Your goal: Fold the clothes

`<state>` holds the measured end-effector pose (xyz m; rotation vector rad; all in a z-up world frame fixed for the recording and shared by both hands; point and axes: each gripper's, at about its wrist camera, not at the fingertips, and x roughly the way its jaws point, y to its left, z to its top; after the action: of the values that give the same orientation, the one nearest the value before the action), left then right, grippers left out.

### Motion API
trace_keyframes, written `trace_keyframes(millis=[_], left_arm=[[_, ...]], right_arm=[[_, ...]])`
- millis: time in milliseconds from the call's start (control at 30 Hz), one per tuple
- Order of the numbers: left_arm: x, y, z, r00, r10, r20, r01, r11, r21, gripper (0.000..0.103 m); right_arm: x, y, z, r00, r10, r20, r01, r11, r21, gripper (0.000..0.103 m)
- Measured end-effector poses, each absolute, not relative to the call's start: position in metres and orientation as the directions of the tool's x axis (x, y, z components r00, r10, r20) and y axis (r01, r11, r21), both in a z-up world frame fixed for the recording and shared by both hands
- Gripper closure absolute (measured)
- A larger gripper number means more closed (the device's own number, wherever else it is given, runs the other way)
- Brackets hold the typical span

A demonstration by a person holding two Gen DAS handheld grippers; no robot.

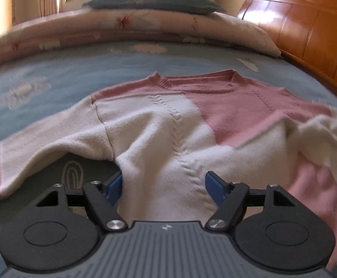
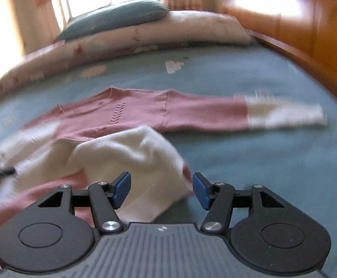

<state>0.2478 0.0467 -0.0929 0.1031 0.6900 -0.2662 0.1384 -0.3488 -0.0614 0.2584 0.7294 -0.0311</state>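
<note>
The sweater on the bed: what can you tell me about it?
The sweater is a soft, fuzzy knit in pink and cream blocks with a ribbed round neck and cable stitching down the front. It lies front-up on the blue bedspread, sleeves spread out sideways. Its hem is bunched and lifted, cream fabric sitting between the open fingers of the left claw and right claw.

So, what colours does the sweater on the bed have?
The sweater has pink and cream-white blocks, seen best in the left wrist view.
</note>
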Motion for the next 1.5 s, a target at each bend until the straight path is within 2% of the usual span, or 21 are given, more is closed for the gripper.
trace_keyframes(millis=[167,300,567,733,833,1000,1100,1233,1400,1433,1467,1500], left_arm=[[0.187,0.022,-0.074,0.791,-0.201,-0.578,0.372,0.908,0.194,0.028],[0.135,-0.003,-0.064,0.811,-0.255,-0.527,0.471,0.818,0.33,0.025],[0.073,-0.086,-0.1,0.757,-0.287,-0.587,0.635,0.533,0.559,0.024],[0.07,-0.12,-0.128,0.809,-0.221,-0.545,0.585,0.392,0.71,0.022],[0.08,-0.127,-0.121,0.813,-0.216,-0.541,0.579,0.403,0.709,0.022],[0.111,-0.119,-0.095,0.793,-0.209,-0.572,0.579,0.548,0.603,0.022],[0.124,-0.115,-0.099,0.798,-0.146,-0.585,0.554,0.56,0.616,0.022],[0.114,-0.112,-0.109,0.773,-0.153,-0.616,0.589,0.536,0.605,0.022],[0.116,-0.109,-0.107,0.786,-0.158,-0.598,0.564,0.58,0.588,0.022],[0.119,-0.108,-0.104,0.79,-0.159,-0.593,0.557,0.591,0.583,0.028],[0.123,-0.107,-0.102,0.79,-0.161,-0.592,0.554,0.603,0.574,0.045],[0.126,-0.106,-0.099,0.787,-0.165,-0.594,0.553,0.615,0.562,0.058]], right_arm=[[0.111,-0.346,-0.088,0.753,0.148,-0.641,0.138,0.917,0.374,0.039],[0.095,-0.333,-0.102,0.764,0.226,-0.604,0.12,0.871,0.477,0.037],[0.077,-0.316,-0.105,0.771,0.317,-0.553,0.059,0.828,0.557,0.036],[0.068,-0.313,-0.109,0.769,0.337,-0.544,0.042,0.821,0.569,0.035],[0.065,-0.317,-0.112,0.77,0.345,-0.537,0.044,0.811,0.583,0.035],[0.061,-0.324,-0.115,0.778,0.336,-0.531,0.059,0.802,0.594,0.035],[0.061,-0.326,-0.117,0.776,0.341,-0.531,0.062,0.795,0.603,0.035],[0.06,-0.323,-0.119,0.769,0.363,-0.527,0.043,0.793,0.608,0.035],[0.063,-0.312,-0.122,0.743,0.437,-0.506,-0.036,0.782,0.622,0.035],[0.063,-0.307,-0.123,0.734,0.451,-0.507,-0.056,0.785,0.617,0.036],[0.064,-0.302,-0.124,0.725,0.461,-0.511,-0.07,0.788,0.612,0.037],[0.065,-0.297,-0.125,0.717,0.473,-0.513,-0.087,0.79,0.607,0.037]])
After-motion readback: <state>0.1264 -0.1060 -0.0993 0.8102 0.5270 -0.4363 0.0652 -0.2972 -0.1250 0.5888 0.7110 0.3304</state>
